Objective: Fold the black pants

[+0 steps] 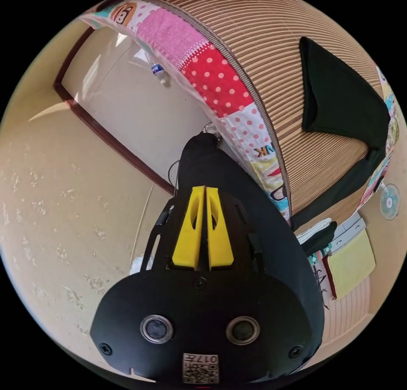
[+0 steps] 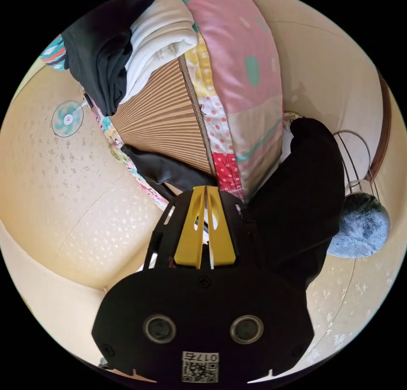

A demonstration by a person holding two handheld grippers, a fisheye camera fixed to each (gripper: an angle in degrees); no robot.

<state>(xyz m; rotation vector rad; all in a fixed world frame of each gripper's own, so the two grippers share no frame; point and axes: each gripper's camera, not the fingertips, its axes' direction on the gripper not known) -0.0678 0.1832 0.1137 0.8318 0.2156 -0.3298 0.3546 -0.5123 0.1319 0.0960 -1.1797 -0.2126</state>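
Note:
The black pants point(image 1: 339, 97) lie partly on a ribbed bamboo mat point(image 1: 271, 37), and one end trails over the mat's edge. A lifted part of them point(image 1: 254, 211) drapes from the tips of my left gripper point(image 1: 205, 189) down its right side. Its yellow jaws are pressed together on this cloth. In the right gripper view my right gripper point(image 2: 205, 188) is likewise shut, with black pants cloth point(image 2: 301, 186) hanging beside it and more of it point(image 2: 169, 169) just beyond the tips at the edge of the mat point(image 2: 165, 122).
A patchwork quilt point(image 1: 212, 71) point(image 2: 237, 46) borders the mat. A stack of white point(image 2: 157, 37) and black point(image 2: 101, 46) clothes sits on the mat. A water bottle point(image 1: 159, 71), a fan point(image 2: 67, 118), a yellow cloth point(image 1: 349, 265) and a grey fluffy thing point(image 2: 364, 231) stand around on the floor.

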